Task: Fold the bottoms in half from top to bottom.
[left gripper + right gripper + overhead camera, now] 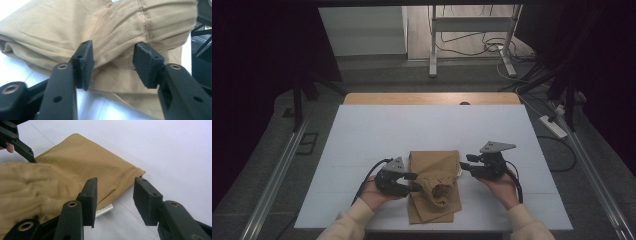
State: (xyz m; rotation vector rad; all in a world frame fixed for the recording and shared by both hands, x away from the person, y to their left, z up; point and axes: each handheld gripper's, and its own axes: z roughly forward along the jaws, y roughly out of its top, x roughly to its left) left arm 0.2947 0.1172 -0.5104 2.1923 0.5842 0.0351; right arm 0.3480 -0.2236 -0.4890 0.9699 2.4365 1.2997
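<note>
Both grippers' jaws gape empty: we keep the left gripper [412, 182] at the tan garment [434, 186] near the tabletop's [362, 130] front edge, right gripper [468, 164] beside its label [103, 210], pinching single layers.

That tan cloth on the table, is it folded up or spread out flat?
Folded. The tan cloth lies as a narrow, layered stack on the white table, with a rumpled bunch on top and stacked edges in the left gripper view.

Tan folded garment [434, 185] (one end rumpled) lies on white table [362, 145].
</note>
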